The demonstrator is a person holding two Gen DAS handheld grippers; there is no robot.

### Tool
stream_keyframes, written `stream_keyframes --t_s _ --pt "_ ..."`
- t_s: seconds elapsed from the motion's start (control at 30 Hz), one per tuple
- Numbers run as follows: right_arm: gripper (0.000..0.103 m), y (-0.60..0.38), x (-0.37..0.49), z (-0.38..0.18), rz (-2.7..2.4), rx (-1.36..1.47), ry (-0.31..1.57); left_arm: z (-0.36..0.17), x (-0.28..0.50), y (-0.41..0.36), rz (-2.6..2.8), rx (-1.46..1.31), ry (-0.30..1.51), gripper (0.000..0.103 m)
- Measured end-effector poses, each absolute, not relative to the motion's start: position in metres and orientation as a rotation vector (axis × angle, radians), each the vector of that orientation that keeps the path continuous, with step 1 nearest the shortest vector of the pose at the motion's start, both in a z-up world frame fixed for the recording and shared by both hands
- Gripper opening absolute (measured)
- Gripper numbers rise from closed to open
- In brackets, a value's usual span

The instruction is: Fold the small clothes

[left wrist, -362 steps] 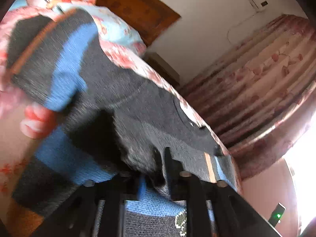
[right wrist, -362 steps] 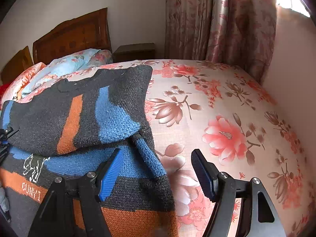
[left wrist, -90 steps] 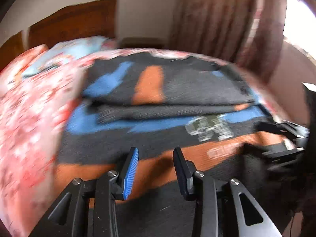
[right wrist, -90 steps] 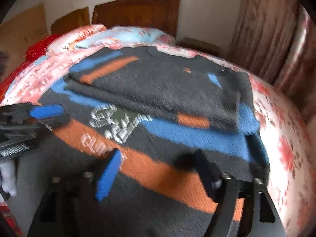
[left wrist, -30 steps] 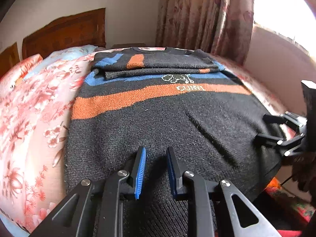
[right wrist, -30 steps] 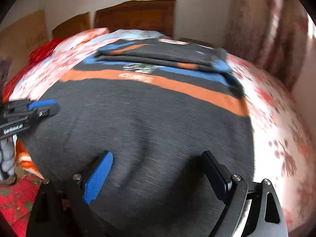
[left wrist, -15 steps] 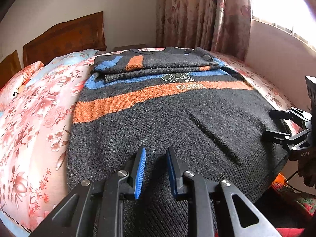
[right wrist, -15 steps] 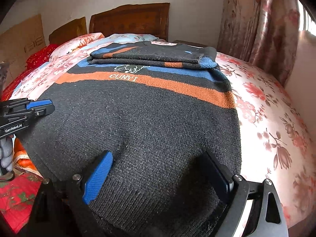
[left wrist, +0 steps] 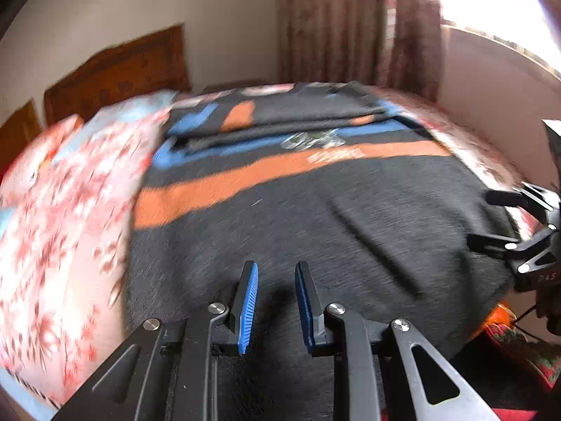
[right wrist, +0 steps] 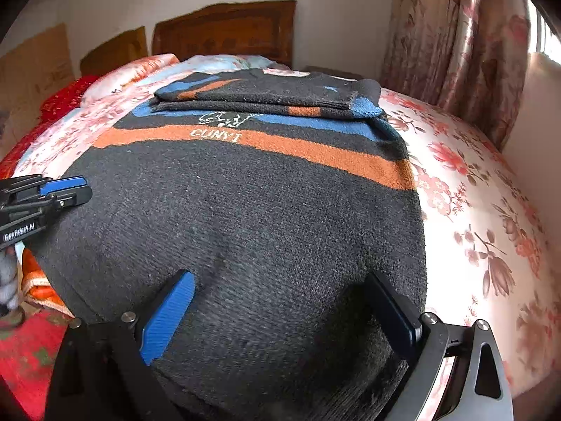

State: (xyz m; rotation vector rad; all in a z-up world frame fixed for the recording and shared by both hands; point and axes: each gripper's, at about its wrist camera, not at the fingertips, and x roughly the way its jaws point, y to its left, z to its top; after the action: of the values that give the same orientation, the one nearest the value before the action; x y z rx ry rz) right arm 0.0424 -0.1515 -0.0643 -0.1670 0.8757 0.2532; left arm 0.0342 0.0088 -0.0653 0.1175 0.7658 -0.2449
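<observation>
The sweater [right wrist: 245, 217] lay flat on the bed [right wrist: 473, 189], sleeves folded across. Left hand-held gripper [left wrist: 275, 301] stood narrowly open and right hand-held gripper [right wrist: 280, 301] wide open, both empty at the hem. Both should probably pinch the hem evenly before lifting.

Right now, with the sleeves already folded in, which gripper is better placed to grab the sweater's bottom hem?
Right. The right gripper stands wide open astride the sweater hem; the left gripper is nearly closed with nothing visibly pinched.
</observation>
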Motion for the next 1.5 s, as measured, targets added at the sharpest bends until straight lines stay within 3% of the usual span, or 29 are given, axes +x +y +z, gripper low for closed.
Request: stream_keyframes --t_s 0.17,0.23,0.47,0.67,0.8,1.23,1.33,1.4,1.5 --pt "0.103 -0.101 0.032 -0.070 0.417 -0.239 0.855 -0.076 0.031 -0.016 -0.310 0.210 0.770 0.023" --pt "0.103 -0.095 0.026 -0.072 0.423 -0.283 0.802 -0.076 0.035 -0.001 -0.317 0.134 0.792 0.032" --pt "0.103 -0.154 0.028 -0.069 0.306 -0.203 0.877 -0.077 0.019 0.055 -0.243 0.003 0.803 0.030" --pt "0.103 -0.212 -0.010 -0.053 0.230 -0.040 0.826 -0.070 -0.012 0.127 -0.212 -0.257 0.742 0.030" --pt "0.103 -0.230 -0.021 -0.063 0.185 -0.008 0.867 -0.087 -0.005 0.153 -0.215 -0.377 0.828 0.029" --pt "0.103 -0.216 -0.019 -0.064 0.204 -0.021 0.886 -0.087 -0.010 0.138 -0.264 -0.380 0.824 0.034" --pt "0.103 -0.217 -0.020 -0.062 0.189 -0.026 0.891 -0.086 -0.011 0.135 -0.265 -0.382 0.826 0.042" --pt "0.103 -0.211 -0.017 -0.063 0.193 -0.033 0.887 -0.084 -0.009 0.128 -0.266 -0.358 0.825 0.055" --pt "0.103 -0.201 -0.015 -0.064 0.207 -0.042 0.880 -0.081 -0.005 0.111 -0.253 -0.265 0.830 0.065"
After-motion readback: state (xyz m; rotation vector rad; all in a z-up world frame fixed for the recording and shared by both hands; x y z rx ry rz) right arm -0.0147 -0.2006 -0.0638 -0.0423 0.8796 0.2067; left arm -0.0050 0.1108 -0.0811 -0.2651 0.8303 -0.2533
